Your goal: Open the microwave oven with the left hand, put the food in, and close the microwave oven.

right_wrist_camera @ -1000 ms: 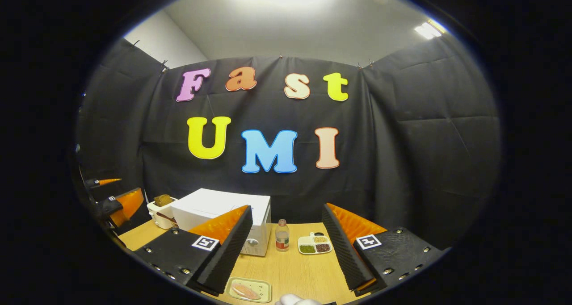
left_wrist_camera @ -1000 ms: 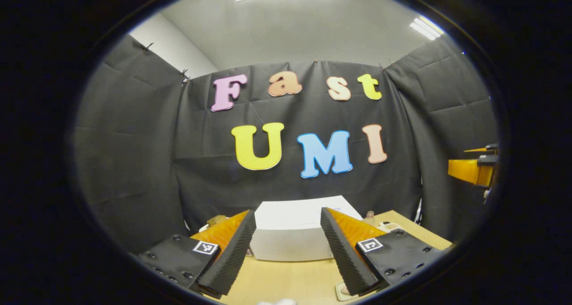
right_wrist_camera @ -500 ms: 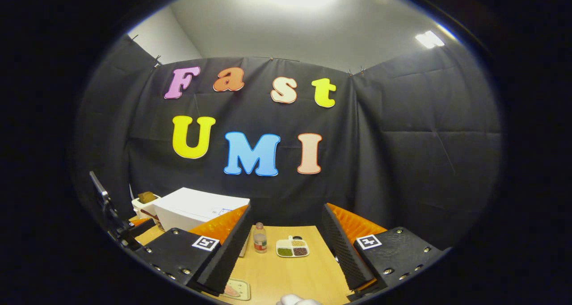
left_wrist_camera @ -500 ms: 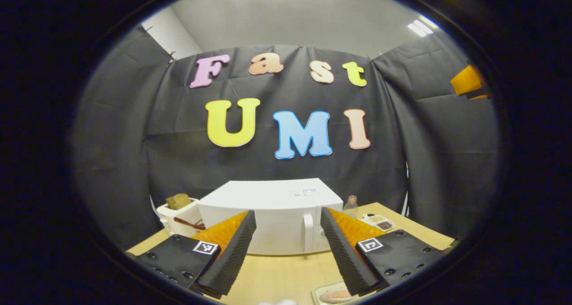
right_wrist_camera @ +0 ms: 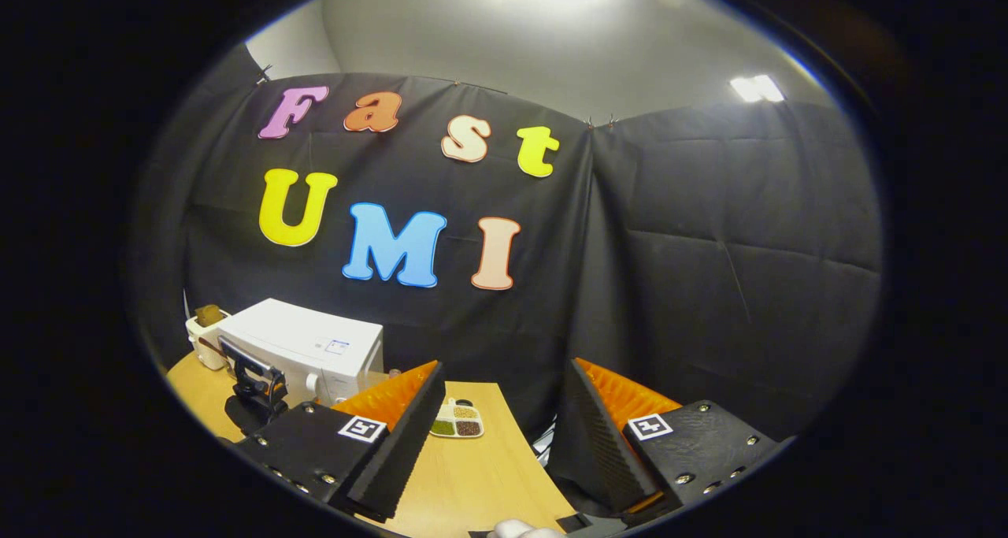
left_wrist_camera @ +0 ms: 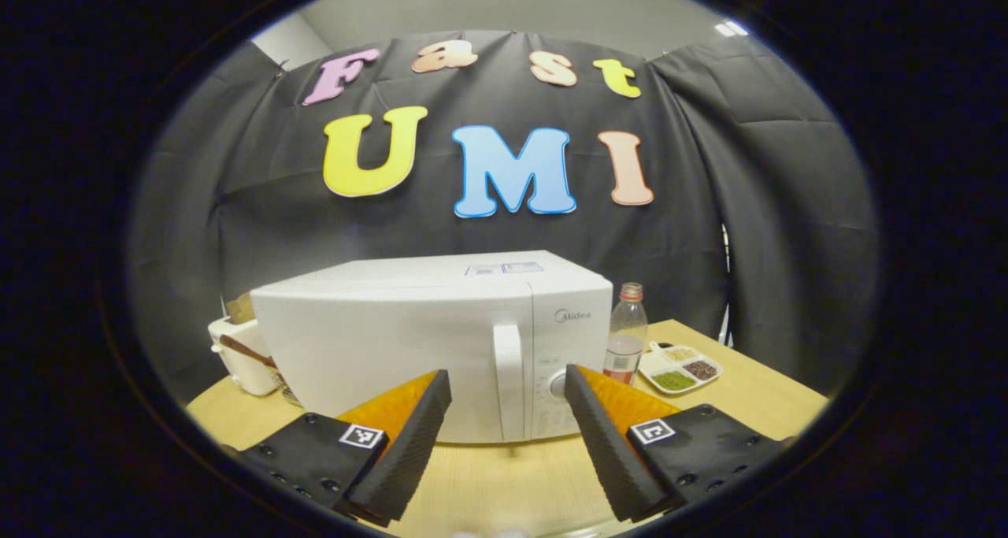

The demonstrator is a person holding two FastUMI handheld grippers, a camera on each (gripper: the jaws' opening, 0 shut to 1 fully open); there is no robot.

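Two ridged wedge fingers of my left gripper [left_wrist_camera: 504, 443] stand wide apart with nothing between them, and they point at the white box-shaped microwave oven [left_wrist_camera: 409, 341] on the pale wooden table [left_wrist_camera: 488, 483]. Its smooth door is closed, and the upright white bar handle [left_wrist_camera: 509, 380] sits right between my fingers, not touched. Just beside the oven on the right stands a clear plastic bottle with a red cap [left_wrist_camera: 628, 329], and next to it a small white divided dish of grains [left_wrist_camera: 680, 367]. On the other side, a white toaster with a brown slice [left_wrist_camera: 236, 353] is close to the oven.

My right gripper [right_wrist_camera: 504, 443] is also wide open and holds nothing. In the right gripper view the oven is small and far to the left, and the dark body of the left gripper is in front of it.

Compared with half a second ago, the oven is much bigger and nearer in the left gripper view, and the tray with food at the bottom edge has gone from sight. The right gripper has turned more to the right, toward the table edge.
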